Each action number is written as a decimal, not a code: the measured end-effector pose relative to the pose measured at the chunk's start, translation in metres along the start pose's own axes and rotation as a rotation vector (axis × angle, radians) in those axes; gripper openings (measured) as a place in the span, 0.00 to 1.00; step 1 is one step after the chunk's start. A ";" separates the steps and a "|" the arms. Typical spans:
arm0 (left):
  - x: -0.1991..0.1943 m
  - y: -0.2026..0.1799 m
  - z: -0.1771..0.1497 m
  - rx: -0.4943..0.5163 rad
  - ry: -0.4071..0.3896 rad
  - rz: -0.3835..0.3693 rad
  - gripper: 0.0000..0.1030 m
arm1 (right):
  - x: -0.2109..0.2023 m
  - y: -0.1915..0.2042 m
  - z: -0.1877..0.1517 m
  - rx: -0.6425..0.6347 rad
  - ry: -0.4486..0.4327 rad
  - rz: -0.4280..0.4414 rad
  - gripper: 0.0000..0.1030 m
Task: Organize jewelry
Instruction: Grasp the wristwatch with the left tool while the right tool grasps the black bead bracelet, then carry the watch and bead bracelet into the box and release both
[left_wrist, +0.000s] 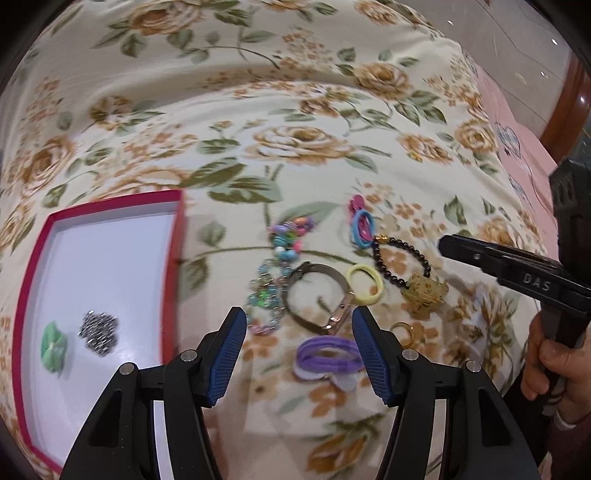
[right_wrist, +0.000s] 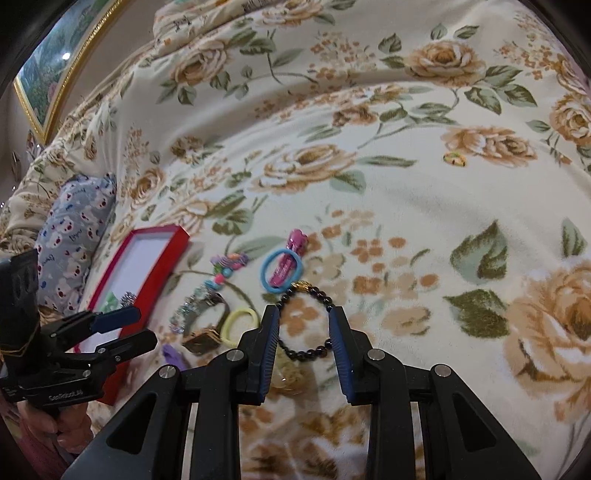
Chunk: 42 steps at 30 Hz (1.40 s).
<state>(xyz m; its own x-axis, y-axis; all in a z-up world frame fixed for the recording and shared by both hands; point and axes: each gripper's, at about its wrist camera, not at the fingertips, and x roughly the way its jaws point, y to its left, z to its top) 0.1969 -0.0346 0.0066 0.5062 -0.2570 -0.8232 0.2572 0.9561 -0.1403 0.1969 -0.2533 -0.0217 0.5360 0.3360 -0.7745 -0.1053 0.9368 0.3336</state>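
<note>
A red box (left_wrist: 173, 236) with a white floor lies at the left on the floral blanket and holds a green piece (left_wrist: 53, 350) and a silver piece (left_wrist: 99, 331). My left gripper (left_wrist: 298, 325) is open above a metal bangle (left_wrist: 317, 295) and a purple hair tie (left_wrist: 328, 357). A colourful bead chain (left_wrist: 273, 280), a yellow hair tie (left_wrist: 365, 283), a blue hair tie (left_wrist: 361, 228) and a gold ring (left_wrist: 404, 332) lie nearby. My right gripper (right_wrist: 303, 325) is open around a dark bead bracelet (right_wrist: 306, 325) with an amber charm (left_wrist: 424, 293).
The floral blanket (right_wrist: 406, 206) covers the whole surface. A patterned grey pillow (right_wrist: 74, 232) lies beyond the red box (right_wrist: 147, 266). A pink hair clip (right_wrist: 288, 258) lies inside the blue tie. A small patterned ring (right_wrist: 455, 159) lies far off on the blanket.
</note>
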 end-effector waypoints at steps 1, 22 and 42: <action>0.005 -0.002 0.003 0.011 0.009 -0.008 0.58 | 0.004 -0.001 0.000 -0.003 0.010 -0.002 0.30; 0.055 -0.021 0.010 0.084 0.058 -0.089 0.07 | 0.037 -0.003 -0.001 -0.066 0.050 -0.056 0.07; -0.020 0.014 -0.006 -0.035 -0.095 -0.092 0.07 | 0.032 0.014 0.006 -0.088 0.027 -0.053 0.07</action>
<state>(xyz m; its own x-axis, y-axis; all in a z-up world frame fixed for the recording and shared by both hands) 0.1860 -0.0153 0.0176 0.5583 -0.3542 -0.7502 0.2782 0.9318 -0.2330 0.2177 -0.2300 -0.0387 0.5205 0.2870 -0.8042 -0.1509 0.9579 0.2442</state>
